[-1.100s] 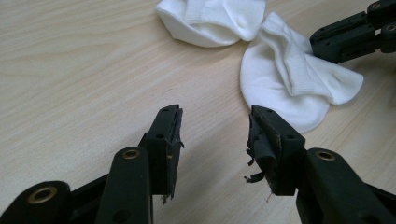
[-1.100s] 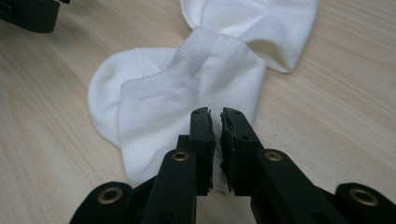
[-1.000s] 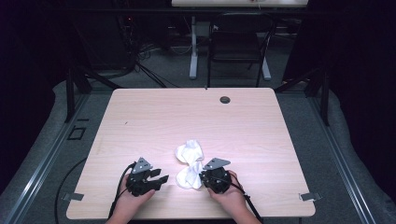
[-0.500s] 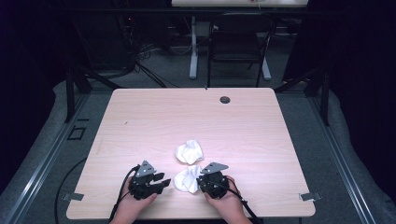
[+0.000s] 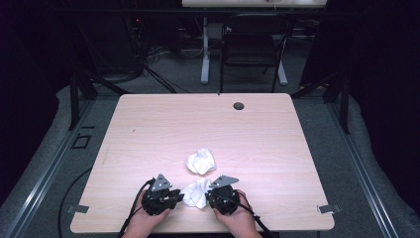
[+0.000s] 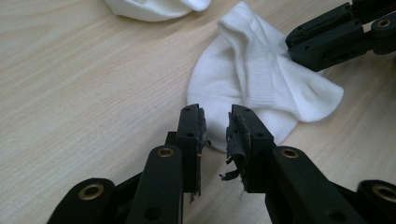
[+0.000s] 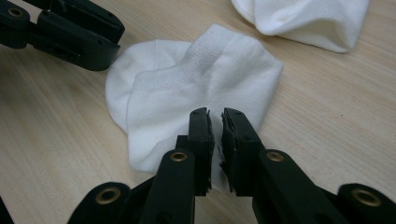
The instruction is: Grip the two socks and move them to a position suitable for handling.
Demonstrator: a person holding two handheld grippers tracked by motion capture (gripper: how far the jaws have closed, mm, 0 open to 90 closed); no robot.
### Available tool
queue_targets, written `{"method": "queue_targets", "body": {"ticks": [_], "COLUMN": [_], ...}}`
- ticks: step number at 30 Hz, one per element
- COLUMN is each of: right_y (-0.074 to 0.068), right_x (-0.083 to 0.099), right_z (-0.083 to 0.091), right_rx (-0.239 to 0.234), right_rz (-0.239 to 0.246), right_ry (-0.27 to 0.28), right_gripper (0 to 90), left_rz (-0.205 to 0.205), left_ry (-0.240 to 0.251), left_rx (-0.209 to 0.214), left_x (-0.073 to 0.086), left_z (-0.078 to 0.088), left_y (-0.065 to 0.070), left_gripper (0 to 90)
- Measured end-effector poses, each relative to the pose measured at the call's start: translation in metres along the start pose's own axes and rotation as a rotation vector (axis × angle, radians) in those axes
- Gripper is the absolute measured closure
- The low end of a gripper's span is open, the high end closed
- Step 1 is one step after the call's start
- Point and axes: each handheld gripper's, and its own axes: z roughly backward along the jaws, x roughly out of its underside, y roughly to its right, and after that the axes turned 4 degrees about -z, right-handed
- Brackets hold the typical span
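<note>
1. Low in the middle of the high view, a person's two hands bring a pair of black grippers to a white sock lying flat on the wooden table.
2. The left gripper sits at the sock's left edge. In the left gripper view its jaws have just been closing; a narrow gap remains, with the sock's rounded edge between the tips and not yet pressed by the pads.
3. The right gripper meets the sock's right side. In the right gripper view its jaws stand nearly together over the white fabric, pinching an edge of it.
4. A second white sock, bunched up, lies just above the first, nearer the frame's centre.
</note>
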Motion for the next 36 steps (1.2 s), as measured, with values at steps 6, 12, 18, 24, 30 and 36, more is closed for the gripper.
{"method": "queue_targets", "body": {"ticks": [6, 12, 18, 24, 30, 36], "right_y": [-0.002, -0.004, -0.007, -0.008, -0.019, -0.03], "right_x": [0.0, 0.0, 0.0, -0.004, -0.01, -0.013], "right_z": [0.0, -0.001, -0.001, 0.004, 0.002, -0.006], "right_rx": [-0.008, -0.024, -0.038, -0.05, -0.085, -0.094], "right_rz": [0.007, 0.006, 0.018, 0.022, 0.059, 0.096], "right_ry": [-0.01, -0.01, -0.013, 0.022, 0.045, 0.048], "right_gripper": [81.7, 82.0, 82.2, 76.8, 72.0, 70.5], "left_rz": [0.016, 0.007, -0.014, -0.025, -0.018, -0.025], "left_ry": [-0.006, -0.015, -0.029, -0.021, -0.017, -0.017], "left_rx": [0.011, 0.006, -0.011, -0.029, -0.027, -0.03], "left_x": [0.001, 0.002, 0.004, 0.005, 0.005, 0.005], "left_z": [-0.002, -0.002, -0.002, -0.003, -0.003, -0.003], "left_y": [0.002, 0.003, 0.005, 0.008, 0.008, 0.007], "left_gripper": [70.0, 66.7, 68.9, 72.1, 73.6, 74.8]}}
